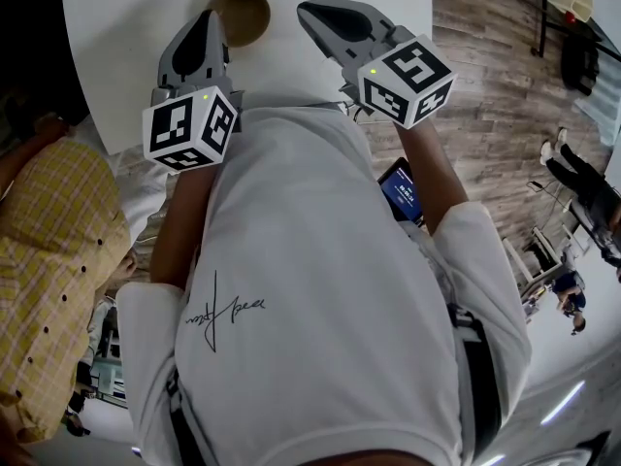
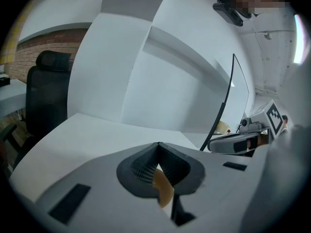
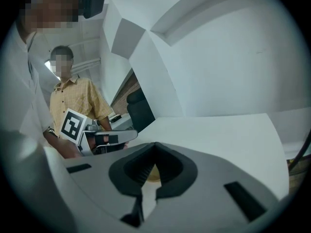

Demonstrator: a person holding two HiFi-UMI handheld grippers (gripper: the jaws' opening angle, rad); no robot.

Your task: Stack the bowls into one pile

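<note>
A single tan bowl (image 1: pixel 241 13) sits on the round white table (image 1: pixel 116 27) near its far side. My left gripper (image 1: pixel 208 17) is shut, its tip right at the bowl's left edge. In the left gripper view the jaws meet at the tip (image 2: pixel 158 143), and a tan sliver of the bowl (image 2: pixel 164 188) shows through the gap under them. Whether it touches the jaws I cannot tell. My right gripper (image 1: pixel 309 8) is shut and hangs to the right of the bowl, apart from it. Its own view shows closed jaws (image 3: pixel 155 143) with a bit of the bowl (image 3: pixel 151 173) behind them.
A person in a yellow checked shirt (image 1: pixel 49 260) stands close at the left, also seen past the left gripper (image 3: pixel 109 137). A black chair (image 2: pixel 46 96) stands behind the table. A black cable (image 2: pixel 223 106) rises at the table's right. Wood floor (image 1: pixel 495 85) lies to the right.
</note>
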